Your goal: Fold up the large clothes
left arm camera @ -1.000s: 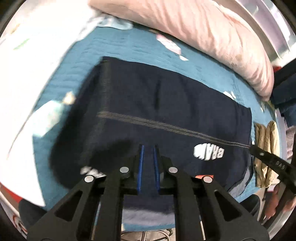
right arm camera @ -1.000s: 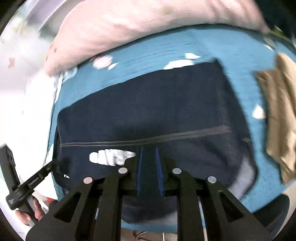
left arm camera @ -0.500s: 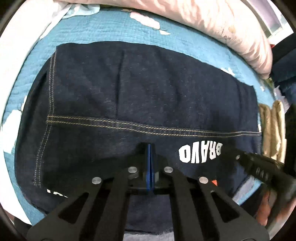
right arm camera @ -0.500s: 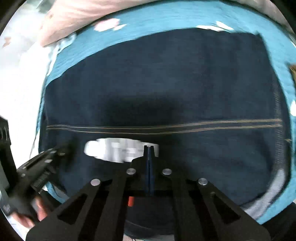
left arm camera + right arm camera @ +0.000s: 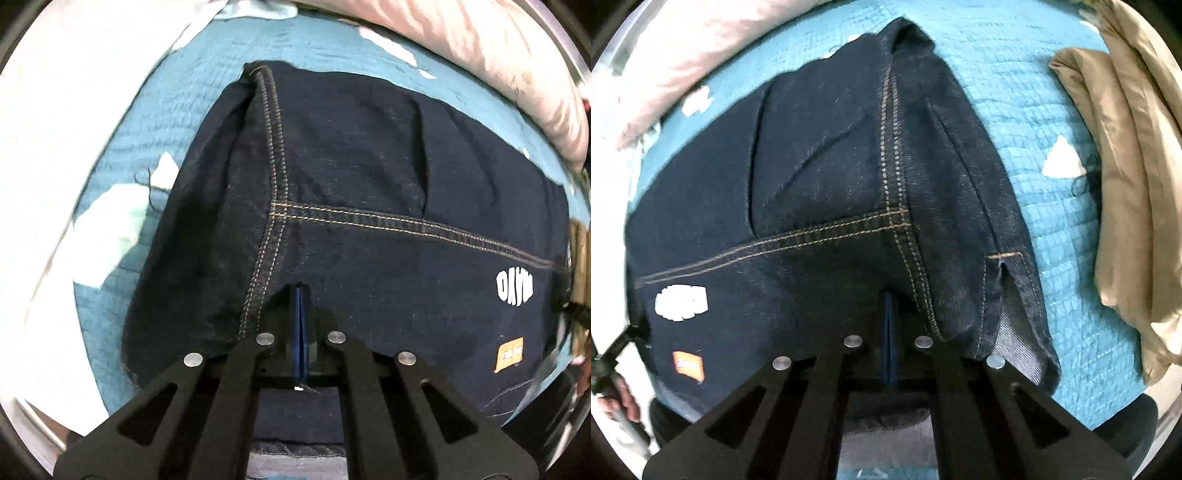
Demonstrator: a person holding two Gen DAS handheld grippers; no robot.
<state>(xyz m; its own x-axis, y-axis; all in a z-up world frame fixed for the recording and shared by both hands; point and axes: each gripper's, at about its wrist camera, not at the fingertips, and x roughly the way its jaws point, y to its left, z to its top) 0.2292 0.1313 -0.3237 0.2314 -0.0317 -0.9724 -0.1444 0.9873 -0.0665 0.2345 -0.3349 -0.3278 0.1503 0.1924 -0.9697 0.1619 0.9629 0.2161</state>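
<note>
A dark blue denim garment (image 5: pixel 369 166) with tan double stitching lies folded on a teal bedspread (image 5: pixel 155 122). It carries white lettering (image 5: pixel 514 288) and an orange tag (image 5: pixel 510 352). My left gripper (image 5: pixel 300 291) is shut, its tips low over the denim just right of the left side seam, with no cloth seen between the pads. In the right wrist view the same denim garment (image 5: pixel 820 166) fills the middle. My right gripper (image 5: pixel 889 295) is shut too, close above the cloth beside the right side seam, near the hem slit.
A khaki folded garment (image 5: pixel 1126 166) lies on the teal bedspread (image 5: pixel 1052 221) to the right of the denim. A pink pillow (image 5: pixel 498 48) runs along the far edge. White bedding (image 5: pixel 55 147) borders the left. A hand (image 5: pixel 624 398) shows at the right wrist view's lower left.
Both pairs of jaws went from slightly apart to shut. Both grippers dropped closer to the denim, the left drifting toward the left side seam and the right toward the right one.
</note>
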